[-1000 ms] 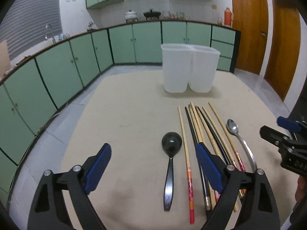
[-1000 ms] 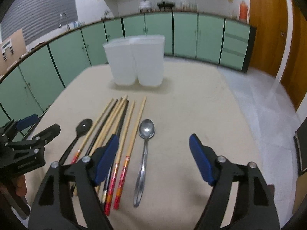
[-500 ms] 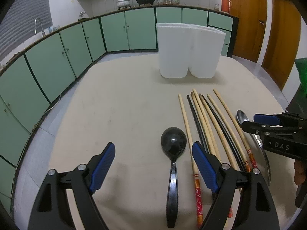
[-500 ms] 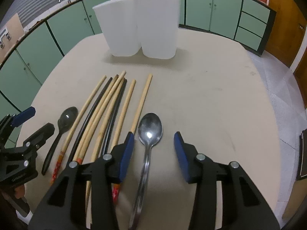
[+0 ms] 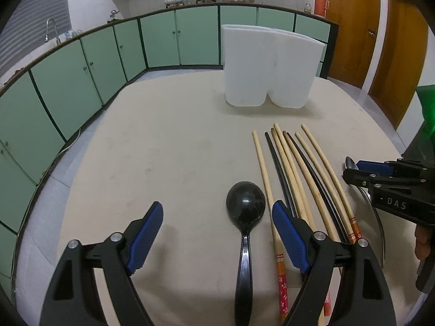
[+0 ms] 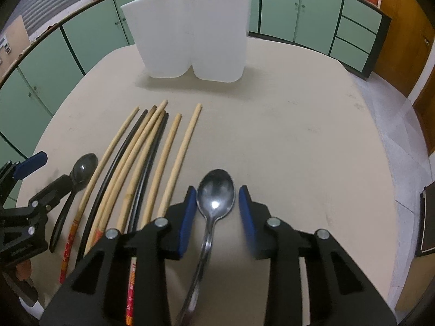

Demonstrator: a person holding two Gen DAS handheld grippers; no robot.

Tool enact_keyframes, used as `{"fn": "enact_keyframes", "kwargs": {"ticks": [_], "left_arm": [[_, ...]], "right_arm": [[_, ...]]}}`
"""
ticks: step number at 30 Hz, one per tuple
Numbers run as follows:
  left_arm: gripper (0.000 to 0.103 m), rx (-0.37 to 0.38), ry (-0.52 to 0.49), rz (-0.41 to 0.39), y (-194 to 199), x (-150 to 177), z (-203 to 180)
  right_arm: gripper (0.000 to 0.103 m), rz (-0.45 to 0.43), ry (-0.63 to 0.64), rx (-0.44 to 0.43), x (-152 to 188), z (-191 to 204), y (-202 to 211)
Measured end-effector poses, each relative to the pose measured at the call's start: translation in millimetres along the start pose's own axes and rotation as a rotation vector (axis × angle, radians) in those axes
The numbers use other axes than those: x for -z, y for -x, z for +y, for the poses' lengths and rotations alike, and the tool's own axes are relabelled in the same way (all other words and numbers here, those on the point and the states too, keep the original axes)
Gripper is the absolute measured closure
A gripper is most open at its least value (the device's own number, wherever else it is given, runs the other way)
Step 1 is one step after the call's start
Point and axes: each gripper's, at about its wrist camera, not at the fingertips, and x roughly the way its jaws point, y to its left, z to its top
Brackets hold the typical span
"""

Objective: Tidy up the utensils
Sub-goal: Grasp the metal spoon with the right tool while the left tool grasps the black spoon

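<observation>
A steel spoon (image 6: 216,193) lies on the beige table (image 6: 299,141), bowl away from me. My right gripper (image 6: 217,202) is open, low over the table, its blue pads on either side of the spoon's bowl and neck. A black spoon (image 5: 246,203) lies left of several wooden and black chopsticks (image 5: 293,168). My left gripper (image 5: 214,225) is open, with the black spoon's handle between its fingers, nearer the right pad. A white two-compartment holder (image 5: 269,65) stands at the back; it also shows in the right wrist view (image 6: 190,27).
Green kitchen cabinets (image 5: 81,65) curve around the far side beyond the table edge. Wooden doors (image 5: 353,27) stand at the right. A dark flat object (image 6: 426,217) lies off the table's right side.
My right gripper has moved forward and down over the steel spoon, its jaws narrowing around it. My left gripper has lowered and moved closer to the black spoon.
</observation>
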Motion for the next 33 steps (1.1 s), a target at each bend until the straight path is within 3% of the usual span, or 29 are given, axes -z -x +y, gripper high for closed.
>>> {"fn": "enact_keyframes", "kwargs": {"ticks": [12,18,28,29,33], "left_arm": [[0.022,-0.027,-0.013,0.055,-30.8,-7.3,0.5],[0.022,-0.026,0.002,0.046,-27.6,-5.8,13.4],[0.023,-0.027,0.015,0.095,-31.8,-9.0,12.2],[0.024,-0.026,0.023,0.098,-32.4,-9.5,11.5],[0.053,0.013,0.044,0.105,-34.2,-14.6,11.1]], "right_arm": [[0.072,-0.020,-0.008,0.001,4.5,0.8,1.7],[0.071,-0.028,-0.008,0.000,5.9,1.1,2.5],[0.069,0.029,0.003,0.000,-4.6,0.5,0.0],[0.069,0.033,0.006,0.004,-5.3,1.0,-0.4],[0.075,0.052,0.013,0.008,-10.0,2.4,-2.7]]}}
